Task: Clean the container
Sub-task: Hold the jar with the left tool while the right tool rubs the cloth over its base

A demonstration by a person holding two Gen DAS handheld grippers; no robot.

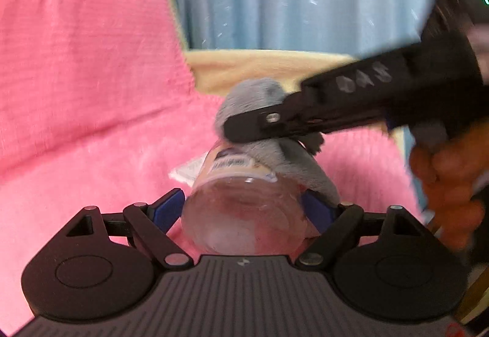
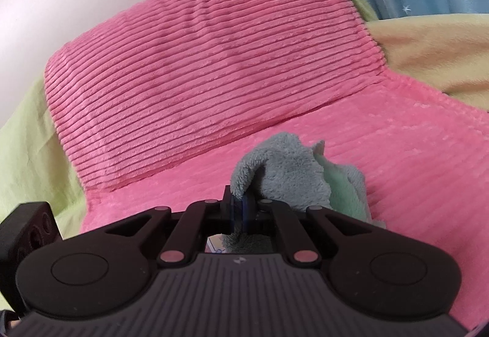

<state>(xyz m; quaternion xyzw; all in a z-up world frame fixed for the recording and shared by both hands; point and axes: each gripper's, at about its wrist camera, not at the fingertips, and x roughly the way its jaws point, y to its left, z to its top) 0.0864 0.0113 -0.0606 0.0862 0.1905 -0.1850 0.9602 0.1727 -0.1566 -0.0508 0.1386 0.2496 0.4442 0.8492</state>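
Above pink bedding — left gripper grasps container; right gripper clenched on cloth.

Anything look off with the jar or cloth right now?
Only the jar's label: one white edge sticks out on its left as if peeling. Otherwise normal: left gripper clamps the jar, right gripper presses the grey cloth on it. No spill visible.

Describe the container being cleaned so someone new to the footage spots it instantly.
Start at the pink ribbed bedding filling the left wrist view. Just above the camera, the left hand-held gripper clamps a clear plastic jar between its blue pads. It is the only see-through object, has a pale printed label, and the right hand-held gripper presses a grey cloth on it.
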